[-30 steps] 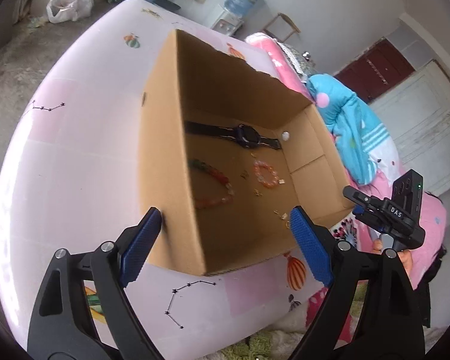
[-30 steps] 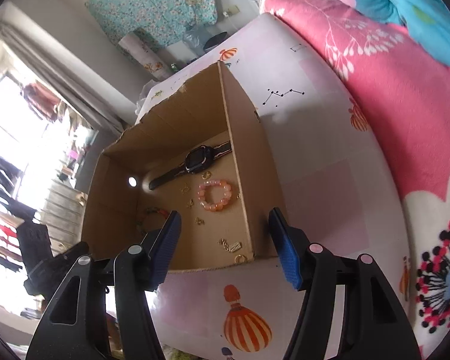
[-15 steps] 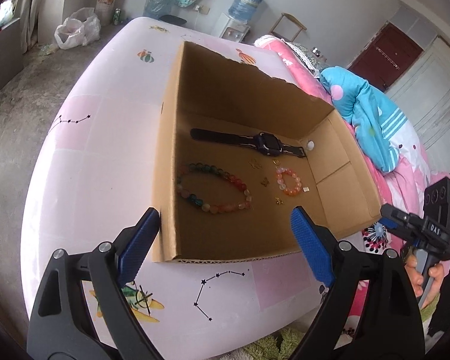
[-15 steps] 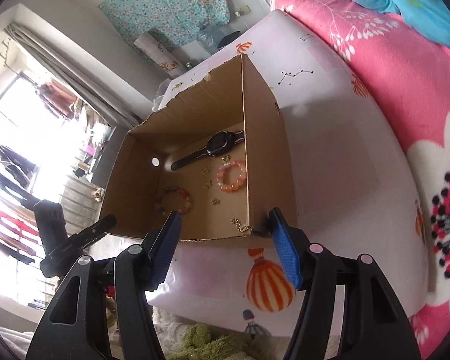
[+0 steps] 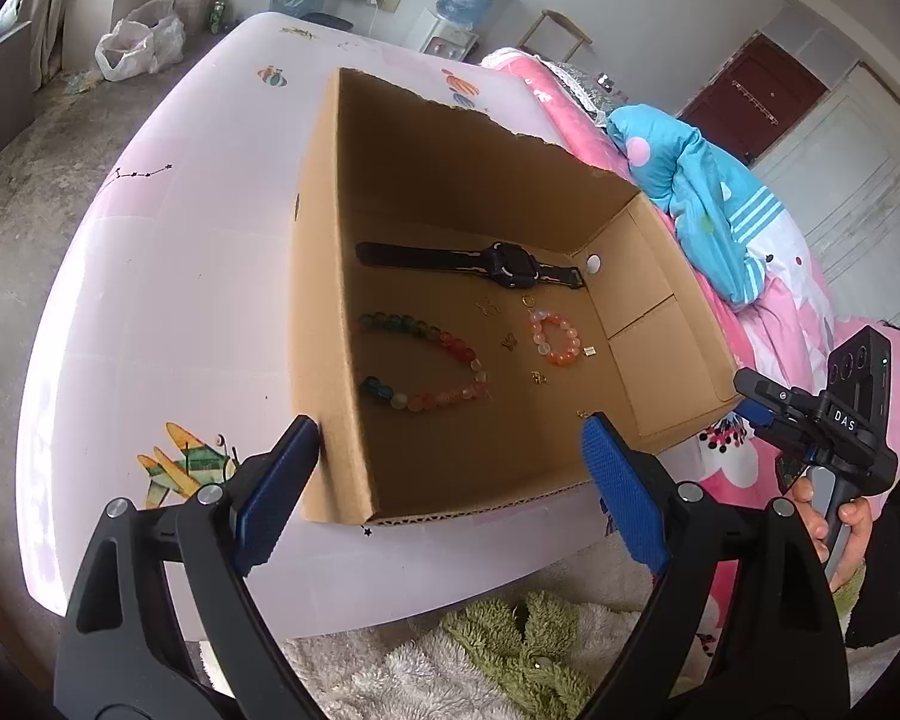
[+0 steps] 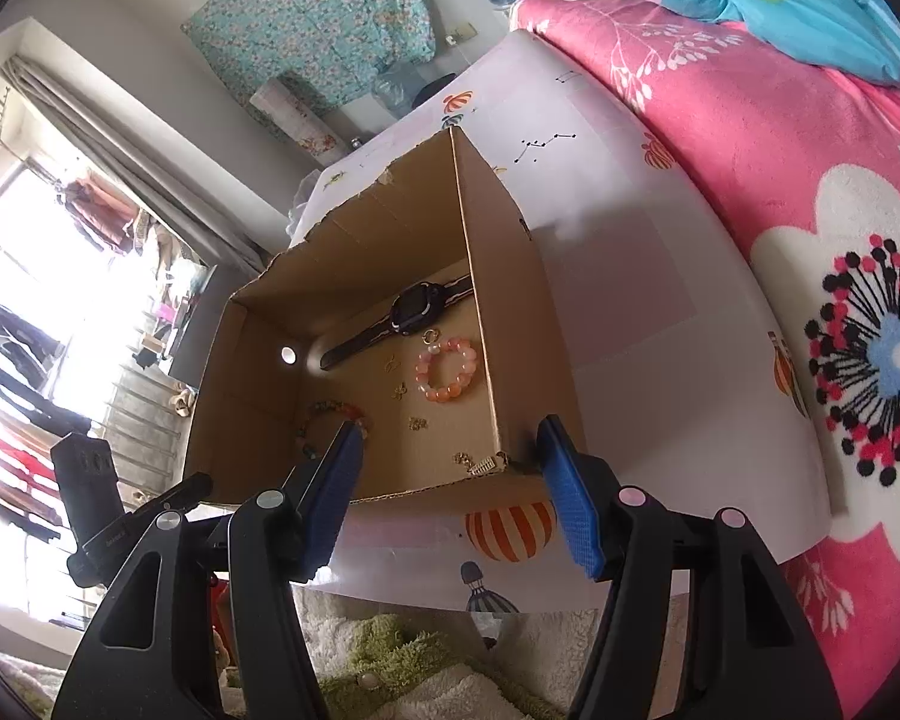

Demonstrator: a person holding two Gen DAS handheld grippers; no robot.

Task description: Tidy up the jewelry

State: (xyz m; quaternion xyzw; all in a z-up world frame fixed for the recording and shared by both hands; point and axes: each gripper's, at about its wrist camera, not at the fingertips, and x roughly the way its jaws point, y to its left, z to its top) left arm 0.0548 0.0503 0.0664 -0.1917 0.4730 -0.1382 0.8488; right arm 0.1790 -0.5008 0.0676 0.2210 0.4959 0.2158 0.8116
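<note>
Here is the open brown cardboard box (image 5: 324,276), sitting on a pale pink table cover printed with balloons and star lines (image 5: 168,300), and all the jewelry lies loose on its floor. Along the far wall lies a black wristwatch with a dark square face (image 5: 513,267), strap laid out flat, long axis running left to right in the left wrist view, the face nearer the right end. Nearer us on the left is a long strand of green, red and pink glass beads (image 5: 426,366), spread in a loose oval stretched left to right. To its right is a small closed bracelet of orange and pale pink beads (image 5: 555,339), a near-round ring lying flat, just below the watch face. Tiny gold-coloured charms (image 5: 510,342) are scattered between and around the two; their shapes are too small to make out. A small white round spot (image 5: 594,263) shows in the far right corner. The left gripper (image 5: 450,486) hovers with its blue pads spread wide over the box's near edge, nothing between them. The right gripper (image 6: 450,489) too stands apart and empty at the box's near right corner.
</note>
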